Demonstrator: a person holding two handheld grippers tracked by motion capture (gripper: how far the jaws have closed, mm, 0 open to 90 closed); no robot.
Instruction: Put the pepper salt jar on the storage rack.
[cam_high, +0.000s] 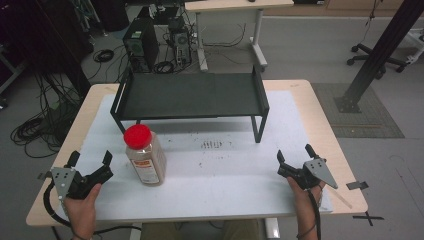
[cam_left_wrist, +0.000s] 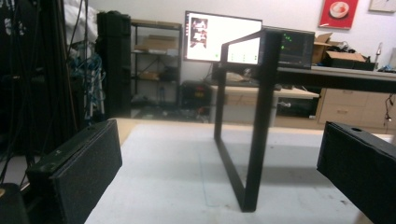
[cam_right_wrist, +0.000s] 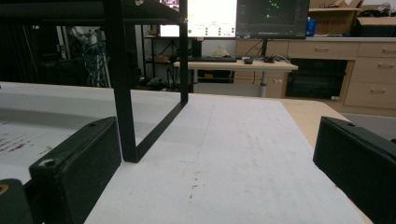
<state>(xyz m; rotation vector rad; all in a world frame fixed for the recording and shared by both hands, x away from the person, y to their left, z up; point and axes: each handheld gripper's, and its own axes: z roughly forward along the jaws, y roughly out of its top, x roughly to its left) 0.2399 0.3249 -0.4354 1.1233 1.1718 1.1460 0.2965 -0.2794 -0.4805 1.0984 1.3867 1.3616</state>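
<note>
the high view looks forward and down on my desk (cam_high: 300, 107) from above my side, far enough to take in the whole top and the floor behind. the left gripper view sits low, near the desk surface, and faces the left leg frame of the black shelf (cam_left_wrist: 254, 140). the right gripper view is also low and faces the shelf's right leg frame. all three views share this shelf and the white mat (cam_high: 220, 170).
</note>
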